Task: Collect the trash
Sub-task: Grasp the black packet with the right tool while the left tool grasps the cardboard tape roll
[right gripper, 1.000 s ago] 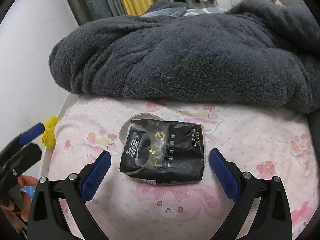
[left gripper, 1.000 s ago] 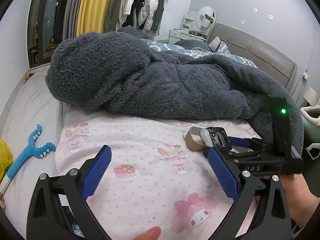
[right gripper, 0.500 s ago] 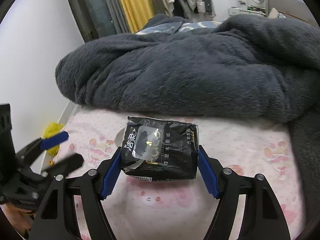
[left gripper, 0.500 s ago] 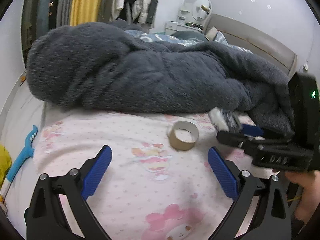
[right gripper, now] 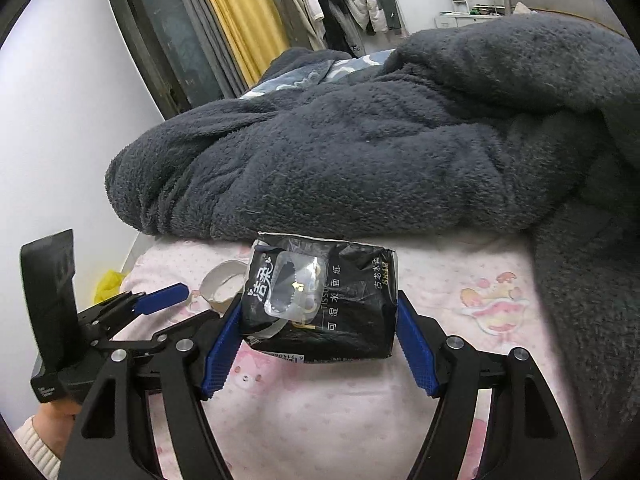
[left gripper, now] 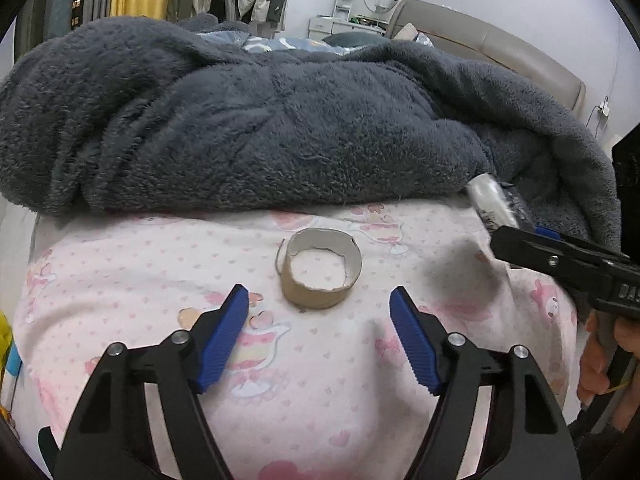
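Note:
A short cardboard tape ring (left gripper: 320,268) lies on the pink patterned bedsheet (left gripper: 120,280). My left gripper (left gripper: 319,295) is just short of it, jaws closing. The ring's near edge sits between the blue fingertips (left gripper: 234,312), untouched by the pads. My right gripper (right gripper: 318,308) is shut on a black tissue pack (right gripper: 340,320), held off the sheet with a pad pressed on each side. In the left wrist view the right gripper (left gripper: 516,236) comes in from the right with the pack's end (left gripper: 492,200) showing. In the right wrist view the left gripper (right gripper: 160,300) sits by the ring (right gripper: 220,284).
A thick dark grey fleece blanket (left gripper: 280,120) is heaped across the bed right behind the ring and pack. A yellow object (right gripper: 108,280) lies on the floor at the left bed edge. Hanging clothes (right gripper: 340,0), a yellow curtain and a beige headboard (left gripper: 500,48) stand beyond.
The left gripper moved in toward the cardboard ring and its jaws narrowed. The right gripper closed on the black tissue pack and lifted it off the sheet.

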`<state>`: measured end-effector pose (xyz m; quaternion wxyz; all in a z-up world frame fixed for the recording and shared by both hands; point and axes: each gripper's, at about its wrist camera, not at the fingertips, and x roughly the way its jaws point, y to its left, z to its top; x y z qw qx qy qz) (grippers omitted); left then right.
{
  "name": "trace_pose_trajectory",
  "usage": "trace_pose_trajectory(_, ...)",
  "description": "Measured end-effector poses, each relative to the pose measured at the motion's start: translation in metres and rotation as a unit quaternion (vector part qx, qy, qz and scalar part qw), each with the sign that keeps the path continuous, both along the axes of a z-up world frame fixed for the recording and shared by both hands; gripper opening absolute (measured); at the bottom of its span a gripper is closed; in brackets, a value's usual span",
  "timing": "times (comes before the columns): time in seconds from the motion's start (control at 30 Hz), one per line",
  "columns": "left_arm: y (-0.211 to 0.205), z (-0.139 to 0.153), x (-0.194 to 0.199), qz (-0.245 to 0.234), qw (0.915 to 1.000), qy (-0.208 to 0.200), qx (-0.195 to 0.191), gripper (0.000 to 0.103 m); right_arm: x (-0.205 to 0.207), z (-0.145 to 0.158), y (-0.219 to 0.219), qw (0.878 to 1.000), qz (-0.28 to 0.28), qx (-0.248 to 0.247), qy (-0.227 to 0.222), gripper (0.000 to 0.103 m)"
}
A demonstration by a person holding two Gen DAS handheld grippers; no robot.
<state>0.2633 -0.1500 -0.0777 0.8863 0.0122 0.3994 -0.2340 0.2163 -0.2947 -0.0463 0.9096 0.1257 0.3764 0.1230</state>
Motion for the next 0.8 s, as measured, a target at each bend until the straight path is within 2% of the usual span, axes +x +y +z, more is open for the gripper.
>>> trace_pose_trajectory(0.37,-0.021,-0.009,0.015,-0.014,0.9995,0.01,0.027,0.071,-0.007,0.0,-0.015,1.0,0.002,0.009,-0.001,0.073)
trace_pose_trajectory(0.53,-0.022,-0.011,0.027,-0.008,0.9995,0.018,0.026,0.06,-0.008,0.001,-0.015,1.0,0.007,0.01,0.0,0.073)
trace_pose_trajectory(0.6,-0.023,-0.011,0.028,-0.009,0.9994,0.018,0.029,0.051,-0.009,0.003,-0.014,1.0,0.01,0.007,-0.001,0.073)
trace_pose_trajectory(0.8,-0.026,-0.006,0.019,-0.02,0.9991,0.014,0.035,0.05,-0.012,0.013,-0.012,1.0,0.007,0.007,-0.007,0.073)
